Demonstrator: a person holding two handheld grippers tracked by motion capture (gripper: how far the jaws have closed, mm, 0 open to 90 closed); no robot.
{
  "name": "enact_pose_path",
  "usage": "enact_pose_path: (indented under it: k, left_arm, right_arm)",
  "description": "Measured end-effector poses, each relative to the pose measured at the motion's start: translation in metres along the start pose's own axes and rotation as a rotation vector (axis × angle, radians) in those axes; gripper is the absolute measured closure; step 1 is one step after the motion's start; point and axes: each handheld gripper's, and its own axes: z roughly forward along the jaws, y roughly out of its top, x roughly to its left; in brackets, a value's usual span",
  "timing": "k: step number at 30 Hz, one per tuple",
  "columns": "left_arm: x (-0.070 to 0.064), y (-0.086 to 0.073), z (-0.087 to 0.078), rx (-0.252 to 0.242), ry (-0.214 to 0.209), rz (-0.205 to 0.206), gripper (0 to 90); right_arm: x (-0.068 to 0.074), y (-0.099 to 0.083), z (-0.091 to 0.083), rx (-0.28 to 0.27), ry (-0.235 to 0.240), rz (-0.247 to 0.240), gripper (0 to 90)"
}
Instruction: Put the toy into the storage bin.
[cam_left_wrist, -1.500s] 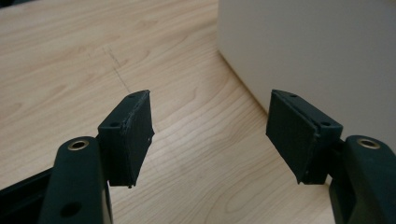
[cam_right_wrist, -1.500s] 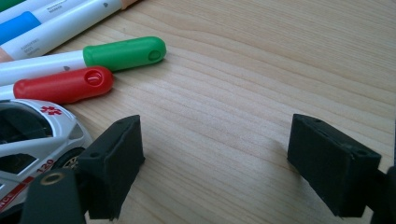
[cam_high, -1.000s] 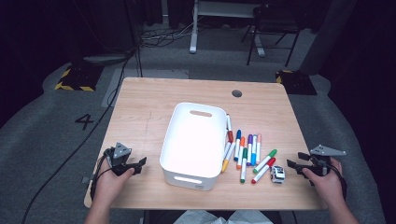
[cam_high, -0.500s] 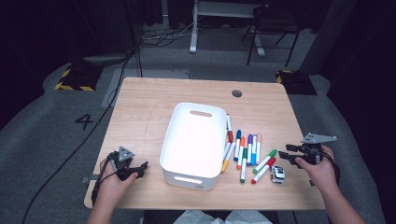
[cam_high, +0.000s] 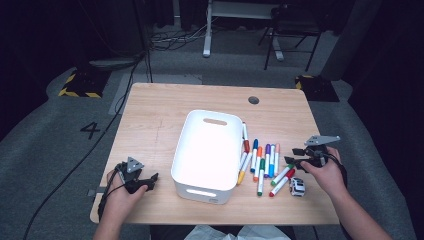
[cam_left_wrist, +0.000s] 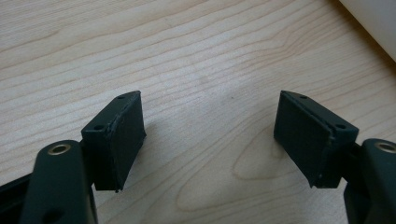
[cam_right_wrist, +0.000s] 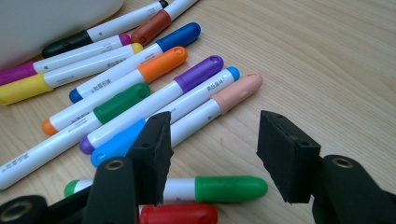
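While my right gripper (cam_right_wrist: 212, 154) hovers agape over the markers (cam_right_wrist: 140, 88), its near jaw hides the green marker's (cam_right_wrist: 224, 188) barrel; left gripper (cam_left_wrist: 208, 140) also agape.

Bin (cam_high: 207, 150) sits mid-table (cam_high: 165, 105), slightly toward the near edge. Markers (cam_high: 262, 162) lie in a loose row just right of the bin, the leftmost ones against its right wall. Small toy car (cam_high: 297, 186) sits right of the markers' near ends, close to the front edge. Right gripper (cam_high: 295, 161) is at the markers' right side, jaws apart, pointing left at them. Left gripper (cam_high: 150, 181) is near the front-left corner, just left of the bin, jaws apart over bare table. Grommet hole (cam_high: 253, 100) sits behind the bin, toward the far right.
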Motion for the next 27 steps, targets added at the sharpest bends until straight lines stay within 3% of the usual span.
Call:
enact_pose_path:
  k: [10,20,27]
  left_arm:
    - [0.0,0.0,0.0,-0.001,-0.003,-0.001,25.0]
    - [0.0,0.0,0.0,-0.003,0.002,0.001,25.0]
    - [0.0,0.0,0.0,-0.003,-0.003,-0.002,24.7]
  right_arm:
    - [0.0,0.003,0.028,0.041,-0.007,0.012,44.0]
    - [0.003,0.003,0.041,0.057,0.011,0.011,42.3]
    - [0.0,0.005,0.047,0.085,-0.007,0.019,44.0]
